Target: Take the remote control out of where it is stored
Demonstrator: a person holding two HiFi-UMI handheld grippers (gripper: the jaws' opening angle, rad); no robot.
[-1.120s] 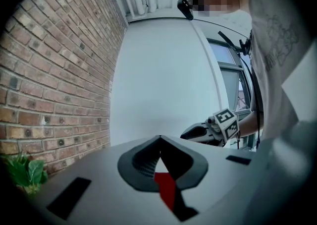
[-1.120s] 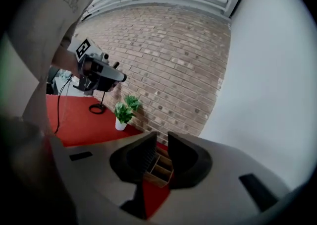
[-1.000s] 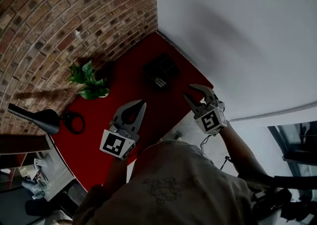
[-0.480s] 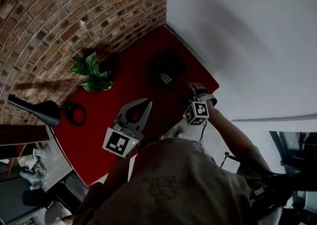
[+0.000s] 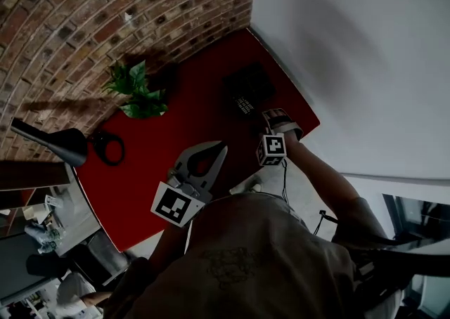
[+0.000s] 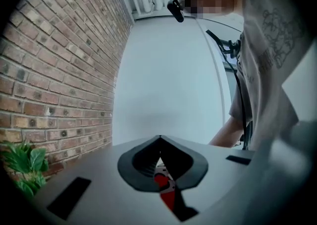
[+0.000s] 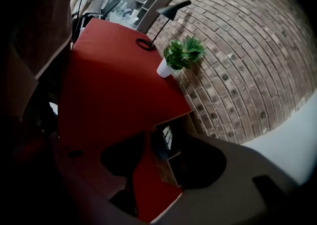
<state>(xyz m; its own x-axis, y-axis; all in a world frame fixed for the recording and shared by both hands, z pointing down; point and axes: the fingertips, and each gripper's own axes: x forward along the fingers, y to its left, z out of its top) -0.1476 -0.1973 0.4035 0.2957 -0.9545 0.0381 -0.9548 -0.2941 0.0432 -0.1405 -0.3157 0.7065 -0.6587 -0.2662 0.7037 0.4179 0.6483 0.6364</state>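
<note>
Right claw point(image 5: 276, 116) had dropped toward the red surface point(image 5: 183, 124) since the earlier frame; its jaws had just been opening and stood spread, gripping nothing. Left claw point(image 5: 221, 147) hovered, tips pressed together, empty. Just beyond the right claw, the remote control point(image 5: 244, 105) sat inside its dark box point(image 5: 252, 79). Plant point(image 5: 137, 89) farther off.

At a far corner of the bench point(image 7: 114, 80), the remote control point(image 7: 167, 137) shows only a pale keypad patch; the box point(image 7: 171, 168) seemingly hides the rest.
</note>
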